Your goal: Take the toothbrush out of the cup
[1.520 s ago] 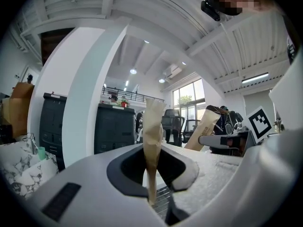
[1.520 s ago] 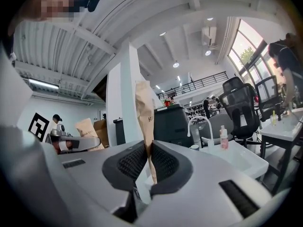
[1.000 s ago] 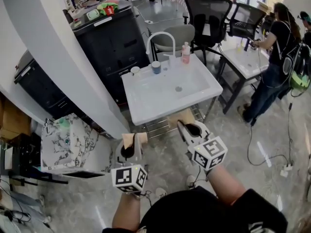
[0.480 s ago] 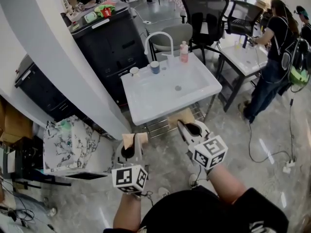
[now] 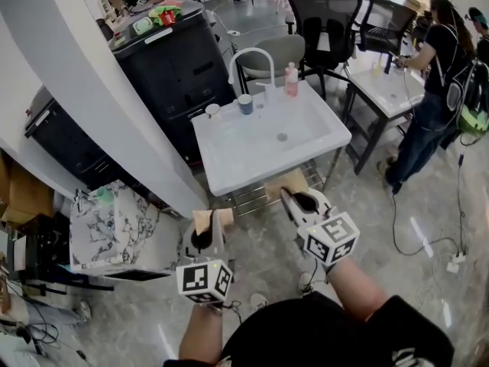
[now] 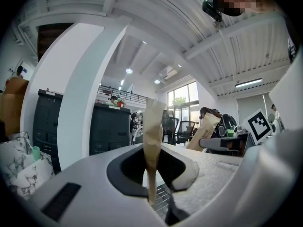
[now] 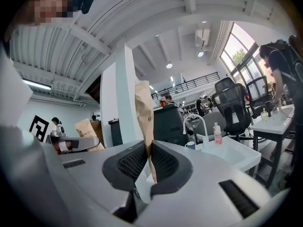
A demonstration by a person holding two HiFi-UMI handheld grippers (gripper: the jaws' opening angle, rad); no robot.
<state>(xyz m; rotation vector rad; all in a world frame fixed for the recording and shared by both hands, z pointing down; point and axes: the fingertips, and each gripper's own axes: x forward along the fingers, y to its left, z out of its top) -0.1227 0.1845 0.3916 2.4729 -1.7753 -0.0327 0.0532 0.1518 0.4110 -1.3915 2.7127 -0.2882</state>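
A blue cup (image 5: 245, 105) stands on the back rim of the white sink (image 5: 229, 174), beside a small white cup (image 5: 212, 111); the blue cup (image 7: 190, 145) also shows in the right gripper view. No toothbrush can be made out at this distance. Both grippers hang level in front of the sink, well short of it. My left gripper (image 5: 206, 232) is shut on an upright strip of brown paper (image 6: 152, 141). My right gripper (image 5: 296, 203) is shut on a second brown paper strip (image 7: 144, 122).
A curved white faucet (image 5: 252, 58) and a pink bottle (image 5: 291, 80) stand at the sink's back. A black cabinet (image 5: 176, 67) is behind left, a marbled box (image 5: 114, 228) at left. Office chairs (image 5: 325, 21) and a person (image 5: 439, 75) at another sink are at right.
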